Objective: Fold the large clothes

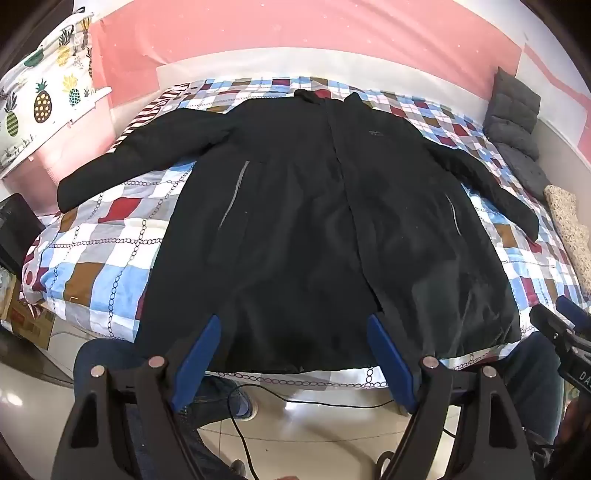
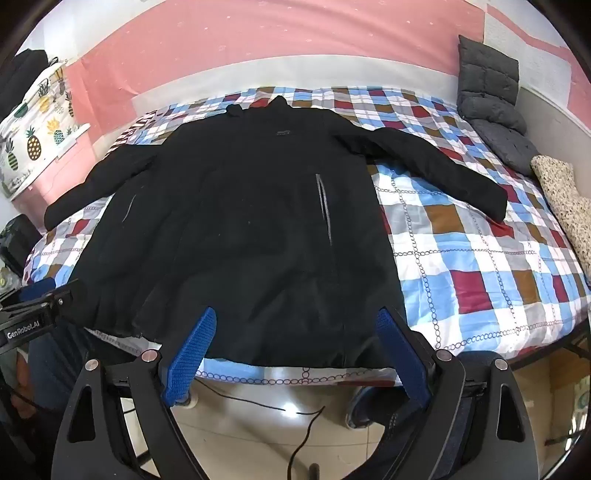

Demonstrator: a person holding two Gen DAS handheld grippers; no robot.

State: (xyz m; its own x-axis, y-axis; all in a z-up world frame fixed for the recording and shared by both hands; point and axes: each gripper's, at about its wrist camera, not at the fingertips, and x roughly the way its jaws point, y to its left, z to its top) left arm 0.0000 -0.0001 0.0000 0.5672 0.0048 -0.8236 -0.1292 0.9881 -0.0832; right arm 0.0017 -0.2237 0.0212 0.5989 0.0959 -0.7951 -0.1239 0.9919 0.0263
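One black coat, two claws, one bed, two grey cushions.

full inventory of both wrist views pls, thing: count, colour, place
jacket: 1, black, spread flat front-up on the bed, sleeves out to both sides, hem at the near edge
quilt: 1, blue, white, red, brown and grey checks, covering the bed
cushions: grey, count unclear, stacked at the far right corner against the wall
speckled fabric: 1, beige, right edge of the bed
pineapple-print cloth: 1, white with prints, far left
cable: black, on the tiled floor below the bed edge
wall: pink
left gripper: 1, black with blue fingers, open over the hem, holding nothing
right gripper: 1, black with blue fingers, open over the hem, holding nothing
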